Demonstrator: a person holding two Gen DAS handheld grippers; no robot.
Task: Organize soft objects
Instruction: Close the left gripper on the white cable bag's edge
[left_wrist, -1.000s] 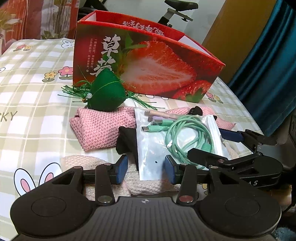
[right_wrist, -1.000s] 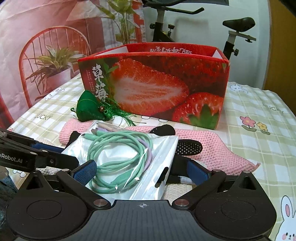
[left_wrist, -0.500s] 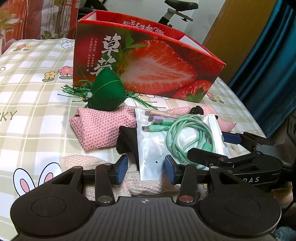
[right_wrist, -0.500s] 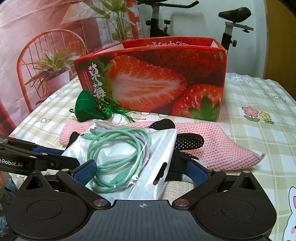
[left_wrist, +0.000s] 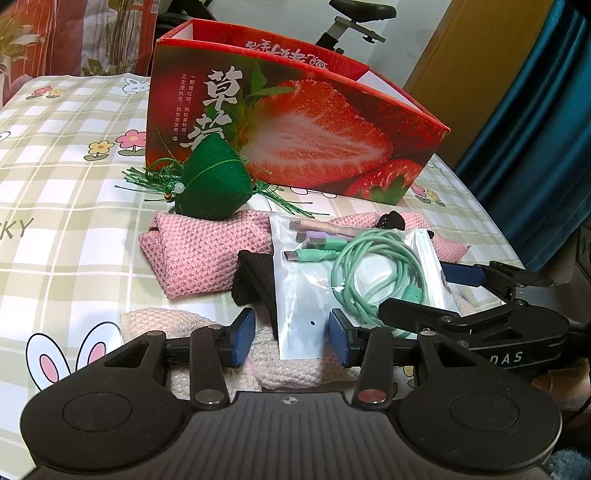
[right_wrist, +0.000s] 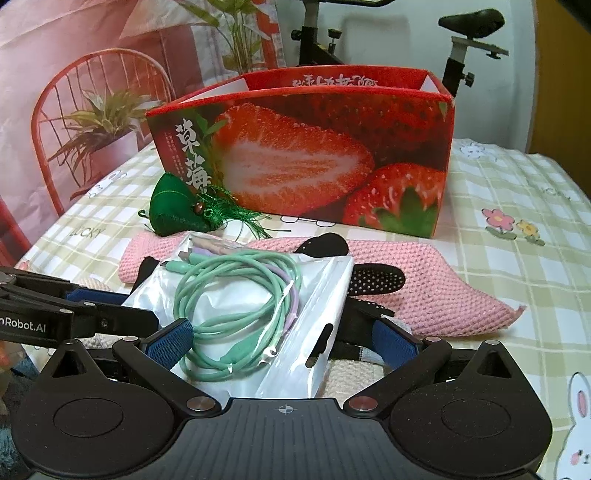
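Note:
A clear bag of mint-green cables (left_wrist: 351, 273) (right_wrist: 240, 295) lies on a pile: a black dotted sock (left_wrist: 255, 280) (right_wrist: 373, 280), a pink knit cloth (left_wrist: 199, 251) (right_wrist: 424, 291) and a pale pink knit (left_wrist: 155, 321). A green zongzi-shaped pouch with tassels (left_wrist: 212, 184) (right_wrist: 173, 210) sits in front of the red strawberry box (left_wrist: 295, 136) (right_wrist: 314, 155). My left gripper (left_wrist: 291, 334) is open, its pads on either side of the bag's near edge. My right gripper (right_wrist: 280, 339) is open wide around the bag's other end.
The table has a checked cloth with rabbits and flowers (left_wrist: 55, 184) (right_wrist: 517, 192). A red wire chair and a plant (right_wrist: 96, 122) stand at the left, an exercise bike (right_wrist: 461, 48) behind the box, a blue curtain (left_wrist: 535, 129) at the right.
The right wrist view has drawn slightly closer to the bag and box. The left gripper and the objects have not moved.

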